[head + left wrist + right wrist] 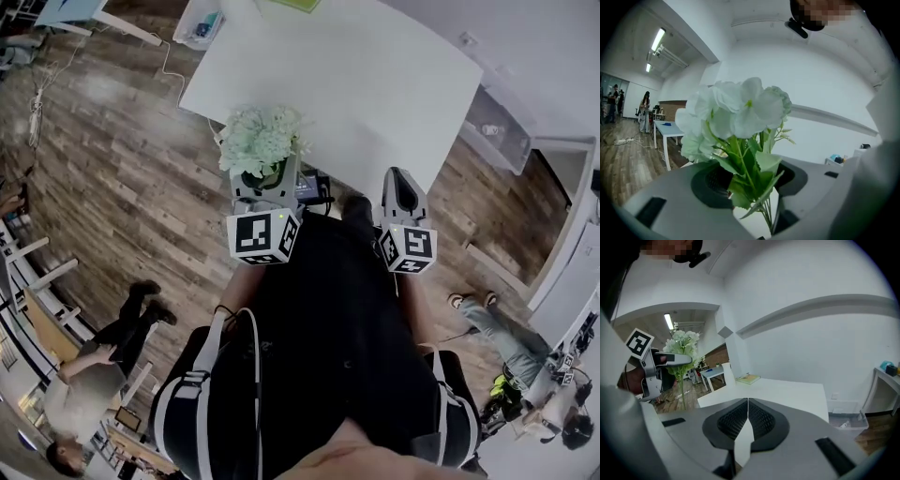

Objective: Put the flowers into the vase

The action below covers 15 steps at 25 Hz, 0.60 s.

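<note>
A bunch of pale green-white flowers (262, 139) with green leaves stands upright in my left gripper (267, 180), at the near edge of the white table (375, 84). In the left gripper view the thin stems (765, 213) run down between the jaws, and the blooms (736, 110) fill the middle; the left gripper (757, 190) is shut on them. My right gripper (399, 178) hangs to the right of it, shut with nothing inside; its pads (740, 420) meet. From the right gripper view the flowers (684, 341) show at far left. No vase shows in any view.
A greenish book (749, 378) lies at the table's far end. A clear storage box (492, 127) sits on the wooden floor right of the table. A second white table (670, 129) stands further off. People are about on the floor at lower left (103, 366) and lower right (525, 366).
</note>
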### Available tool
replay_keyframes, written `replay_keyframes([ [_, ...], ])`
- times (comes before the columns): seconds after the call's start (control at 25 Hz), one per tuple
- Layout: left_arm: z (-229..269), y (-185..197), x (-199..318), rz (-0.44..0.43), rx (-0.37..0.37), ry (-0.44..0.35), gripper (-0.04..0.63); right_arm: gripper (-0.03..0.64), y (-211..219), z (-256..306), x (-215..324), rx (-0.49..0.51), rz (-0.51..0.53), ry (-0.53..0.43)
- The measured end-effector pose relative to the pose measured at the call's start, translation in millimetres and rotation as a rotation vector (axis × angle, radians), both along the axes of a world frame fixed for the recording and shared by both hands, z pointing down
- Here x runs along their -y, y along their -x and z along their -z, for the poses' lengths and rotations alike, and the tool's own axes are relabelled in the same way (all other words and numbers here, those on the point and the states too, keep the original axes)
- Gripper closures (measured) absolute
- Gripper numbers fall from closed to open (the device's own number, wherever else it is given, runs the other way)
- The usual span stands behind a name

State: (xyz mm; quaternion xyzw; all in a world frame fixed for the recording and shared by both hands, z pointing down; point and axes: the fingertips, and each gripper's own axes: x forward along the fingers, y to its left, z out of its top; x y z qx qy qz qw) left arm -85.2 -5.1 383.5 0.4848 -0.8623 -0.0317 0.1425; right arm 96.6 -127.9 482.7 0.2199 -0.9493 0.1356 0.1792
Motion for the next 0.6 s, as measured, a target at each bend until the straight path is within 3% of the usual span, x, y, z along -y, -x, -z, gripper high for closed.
replay_keyframes([
  [0.24,1.9,54.1,-54.2,-0.020,0.000,-0.070,0.328,0.600,55.3,2.0,-68.5,-0.062,0.020,-0.054],
  [0.6,9.0,102.9,-134.3,-0.026,-0.009,-0.079,0.328,0.600,120.4,19.0,-130.5,-0.076,0.040,-0.064],
])
